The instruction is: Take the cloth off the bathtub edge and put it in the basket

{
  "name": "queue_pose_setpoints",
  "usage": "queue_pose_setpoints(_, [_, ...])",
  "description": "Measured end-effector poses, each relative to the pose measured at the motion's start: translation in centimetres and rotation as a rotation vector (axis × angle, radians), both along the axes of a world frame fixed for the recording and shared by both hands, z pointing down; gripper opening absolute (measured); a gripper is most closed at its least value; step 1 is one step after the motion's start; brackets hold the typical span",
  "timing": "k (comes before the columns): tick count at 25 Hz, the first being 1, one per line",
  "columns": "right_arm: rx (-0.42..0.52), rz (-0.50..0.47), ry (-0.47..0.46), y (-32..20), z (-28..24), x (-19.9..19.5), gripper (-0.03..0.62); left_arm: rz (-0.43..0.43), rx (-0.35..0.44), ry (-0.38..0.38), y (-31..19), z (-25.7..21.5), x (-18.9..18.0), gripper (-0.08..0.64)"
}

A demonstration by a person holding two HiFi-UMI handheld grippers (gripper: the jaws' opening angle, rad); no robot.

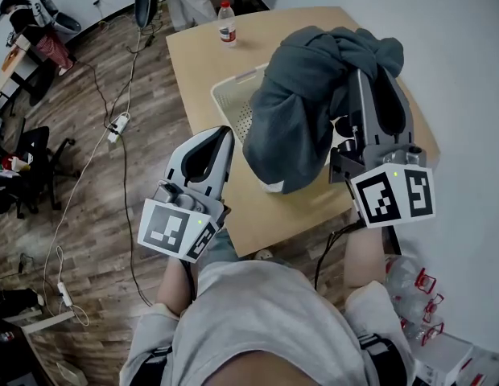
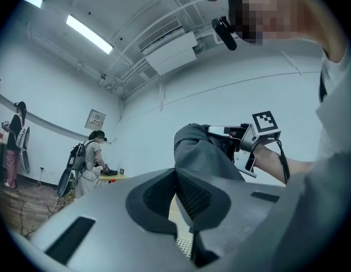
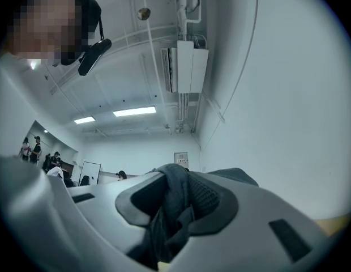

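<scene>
A dark grey cloth [image 1: 306,103] hangs bunched from my right gripper [image 1: 370,75], which is shut on it; the folds drape over the jaw tips and hide them. The cloth hangs above a white perforated basket [image 1: 233,99] on a light wooden table [image 1: 201,63] and covers most of the basket. In the right gripper view, cloth [image 3: 172,208] fills the gap between the jaws of that gripper [image 3: 175,191]. My left gripper [image 1: 224,135] is held at the table's near left edge, shut with nothing in it [image 2: 176,177]. From there the cloth [image 2: 201,152] shows to the right. No bathtub is in view.
A plastic bottle with a red cap [image 1: 227,24] stands at the table's far side. A power strip [image 1: 119,125] and cables lie on the wood floor at left, near office chairs [image 1: 40,163]. A white wall runs along the right. Crushed plastic bottles [image 1: 410,288] lie by my right side.
</scene>
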State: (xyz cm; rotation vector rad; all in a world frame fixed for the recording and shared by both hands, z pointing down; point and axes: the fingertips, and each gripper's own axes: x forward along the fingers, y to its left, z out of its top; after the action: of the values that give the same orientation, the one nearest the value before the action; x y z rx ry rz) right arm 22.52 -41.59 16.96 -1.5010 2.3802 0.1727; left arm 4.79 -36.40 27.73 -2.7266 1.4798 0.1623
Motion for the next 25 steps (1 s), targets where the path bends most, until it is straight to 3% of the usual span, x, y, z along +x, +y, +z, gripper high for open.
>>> queue_pose_setpoints(8, [-0.035,0.06,0.031,-4.5,2.8,-2.4,0.124,0.024,-0.041,-0.001,-3.3,1.2,-2.7,0.014])
queue_pose_setpoints(25, [-0.371,0.149,0.093,-10.8,19.7,-6.4,0.124,0.112,-0.147,0.016,-9.7,5.8,-6.0,0.014])
